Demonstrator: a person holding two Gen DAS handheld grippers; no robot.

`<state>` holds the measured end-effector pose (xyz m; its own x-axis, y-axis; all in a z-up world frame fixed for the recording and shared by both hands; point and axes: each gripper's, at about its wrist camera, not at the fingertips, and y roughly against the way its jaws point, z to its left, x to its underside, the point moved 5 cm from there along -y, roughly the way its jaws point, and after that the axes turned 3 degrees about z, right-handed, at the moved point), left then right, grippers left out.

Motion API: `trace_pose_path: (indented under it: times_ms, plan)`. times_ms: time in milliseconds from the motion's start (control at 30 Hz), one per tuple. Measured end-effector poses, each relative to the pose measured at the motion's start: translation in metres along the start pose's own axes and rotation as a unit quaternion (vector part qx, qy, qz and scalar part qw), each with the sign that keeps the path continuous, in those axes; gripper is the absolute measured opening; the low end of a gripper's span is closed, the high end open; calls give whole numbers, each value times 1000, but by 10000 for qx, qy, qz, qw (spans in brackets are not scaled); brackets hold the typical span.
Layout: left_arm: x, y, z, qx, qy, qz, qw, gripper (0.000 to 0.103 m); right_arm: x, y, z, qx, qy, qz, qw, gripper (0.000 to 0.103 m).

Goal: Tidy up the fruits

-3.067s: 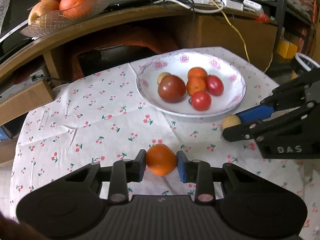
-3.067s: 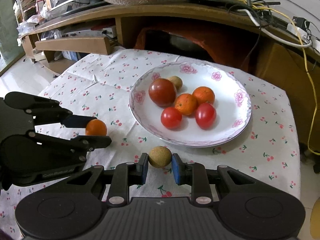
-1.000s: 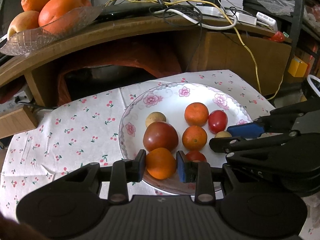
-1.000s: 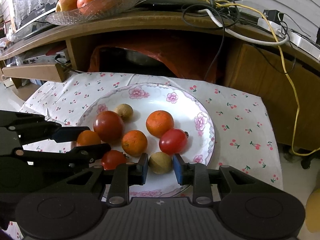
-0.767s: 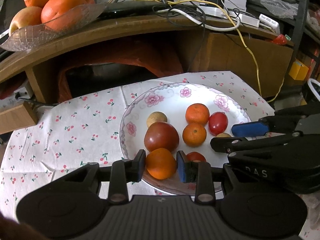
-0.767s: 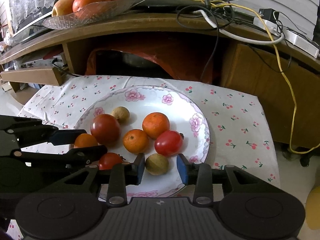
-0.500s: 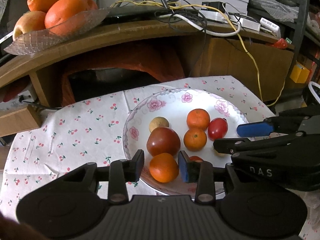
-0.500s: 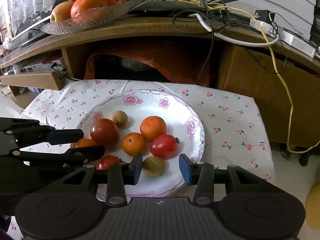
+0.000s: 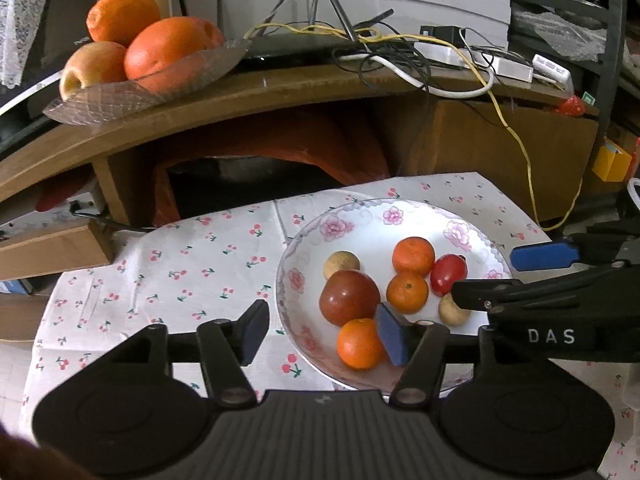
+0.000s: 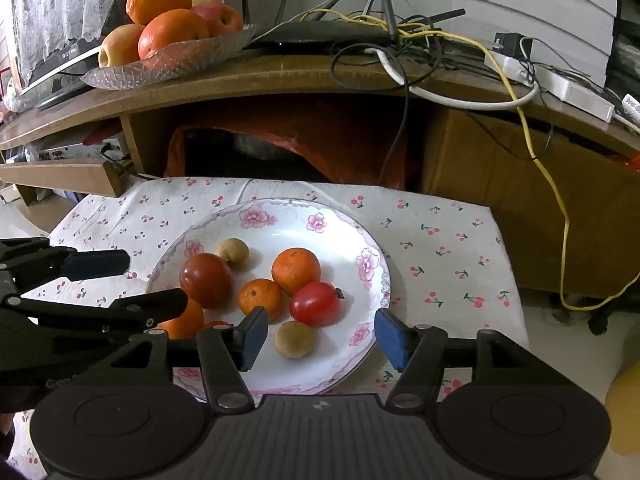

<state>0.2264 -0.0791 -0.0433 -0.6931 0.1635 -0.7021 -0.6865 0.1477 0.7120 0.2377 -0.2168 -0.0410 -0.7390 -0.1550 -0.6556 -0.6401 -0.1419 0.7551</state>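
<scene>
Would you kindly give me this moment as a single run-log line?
left tool: open, empty | right tool: open, empty | mandarin: on floral plate | brown longan: on plate | phase: both released

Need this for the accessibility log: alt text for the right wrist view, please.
The open right gripper hovers over a floral plate on a cherry-print cloth, a small brown fruit lying free between its fingers. The plate also holds oranges and tomatoes; the open left gripper reaches in from the left.
</scene>
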Motion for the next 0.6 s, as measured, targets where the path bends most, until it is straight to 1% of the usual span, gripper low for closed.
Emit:
trace_pose_path:
  times_ms: [67,267,333,400,533,600]
  plan:
    - [0,3,1,-32,17,-31,10000,70,0,3,0,7,-7,-23,10000,61]
    - [4,14,4,-103,79,-77,9999,85,5,14,2,94,-35,-54,9999,65]
    - [6,19,4,-216,51,-105,9997,94,8,18,3,141,-42,-58,9999,66]
    - [8,24,5,-331,28,-124,9994,98,10,24,4,160,-33,-89,9998,66]
    - [14,34,7,-400,125,-130,9990,103,14,35,7,185,-78,-117,9997,66]
    - [17,39,10,-410,236,-128,9988,103,17,41,8,180,-115,-118,9997,66]
